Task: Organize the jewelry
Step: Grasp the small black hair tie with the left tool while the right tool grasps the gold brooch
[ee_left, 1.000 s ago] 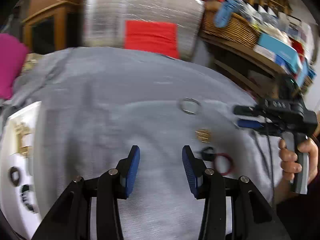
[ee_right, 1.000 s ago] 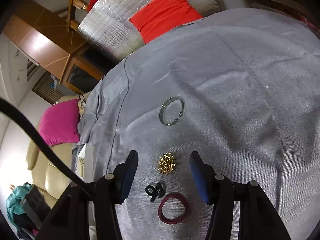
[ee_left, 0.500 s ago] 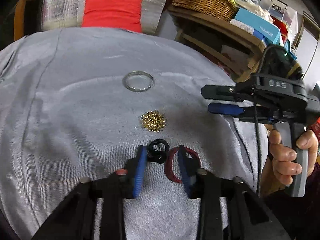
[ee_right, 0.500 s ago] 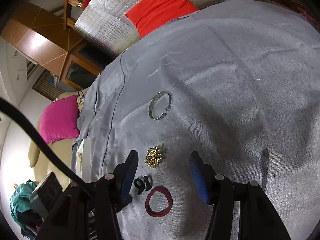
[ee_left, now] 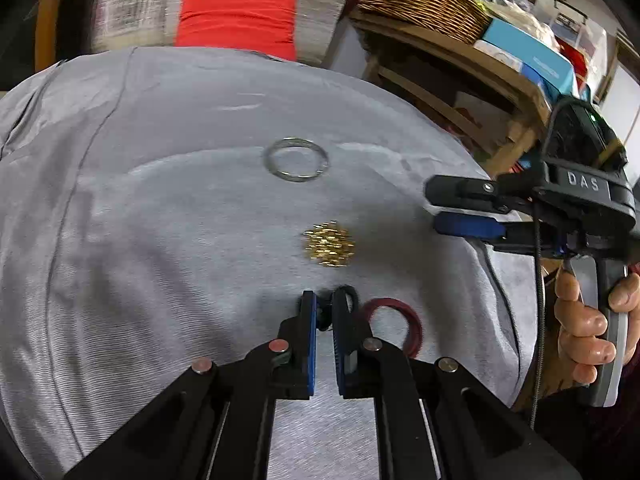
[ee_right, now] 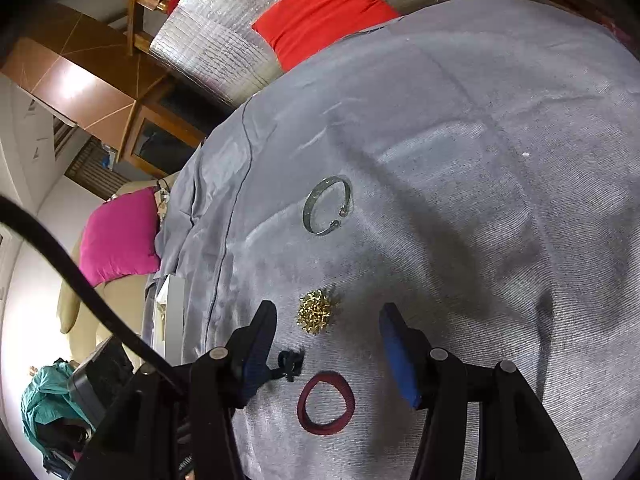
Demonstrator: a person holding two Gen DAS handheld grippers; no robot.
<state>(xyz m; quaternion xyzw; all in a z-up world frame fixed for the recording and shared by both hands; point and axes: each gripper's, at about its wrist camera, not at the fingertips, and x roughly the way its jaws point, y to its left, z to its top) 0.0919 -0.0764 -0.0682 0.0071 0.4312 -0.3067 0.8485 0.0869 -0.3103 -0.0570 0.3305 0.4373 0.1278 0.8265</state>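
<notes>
On the grey cloth lie a silver bangle (ee_left: 297, 159) (ee_right: 328, 210), a gold brooch (ee_left: 329, 244) (ee_right: 315, 314), a black ring piece (ee_left: 347, 295) (ee_right: 290, 362) and a dark red band (ee_left: 400, 328) (ee_right: 326, 403). My left gripper (ee_left: 325, 314) is down at the cloth, its jaws closed on the black ring piece, which is mostly hidden between them. My right gripper (ee_right: 328, 340) is open and empty above the cloth, with the gold brooch between its fingers in its own view; it shows at the right in the left wrist view (ee_left: 444, 206).
A foil-covered chair back with a red cushion (ee_left: 236, 20) (ee_right: 324, 8) stands behind the table. Wooden shelves with a wicker basket (ee_left: 424, 0) and boxes are at the right. A pink cushion (ee_right: 116, 236) lies beyond the table's left edge.
My left gripper swung right from the white tray side, came down over the black ring piece and closed its jaws on it. The right gripper stayed open, nearly still.
</notes>
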